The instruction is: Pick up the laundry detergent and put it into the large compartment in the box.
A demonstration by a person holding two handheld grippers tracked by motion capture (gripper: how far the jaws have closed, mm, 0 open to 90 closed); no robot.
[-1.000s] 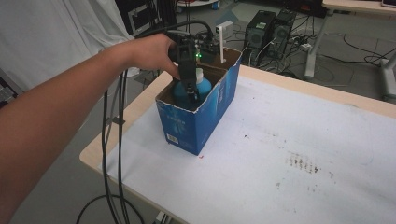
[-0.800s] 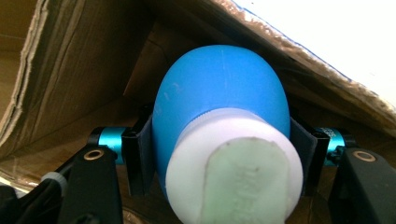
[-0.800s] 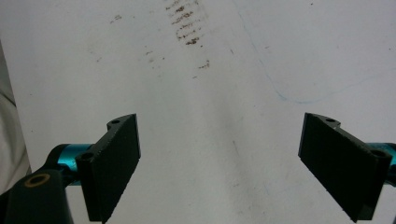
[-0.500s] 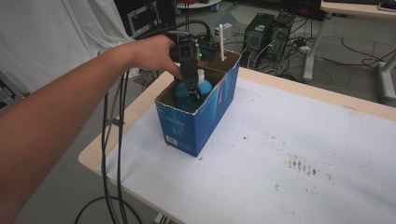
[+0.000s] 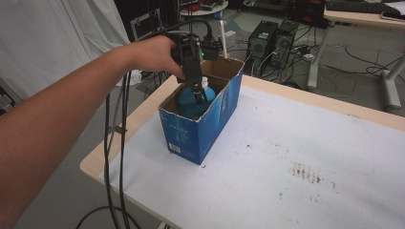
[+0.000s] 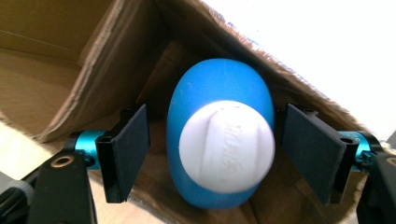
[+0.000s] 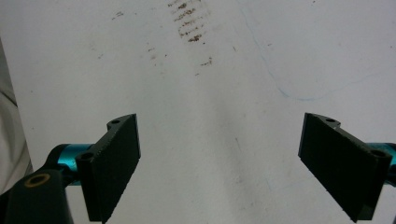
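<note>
While it stands in the box (image 5: 210, 129), blue bottle (image 6: 219, 93) with white cap (image 6: 227, 145), left gripper (image 6: 217, 154) jaws just parted off it.

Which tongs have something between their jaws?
The left tongs: the blue bottle in the cardboard box sits between them, untouched. The right tongs frame bare table.

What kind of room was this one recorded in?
Probably a lab or workshop: black desktop computer towers stand on the floor amid loose cables, behind a white-topped work table, with a white curtain alongside.
</note>
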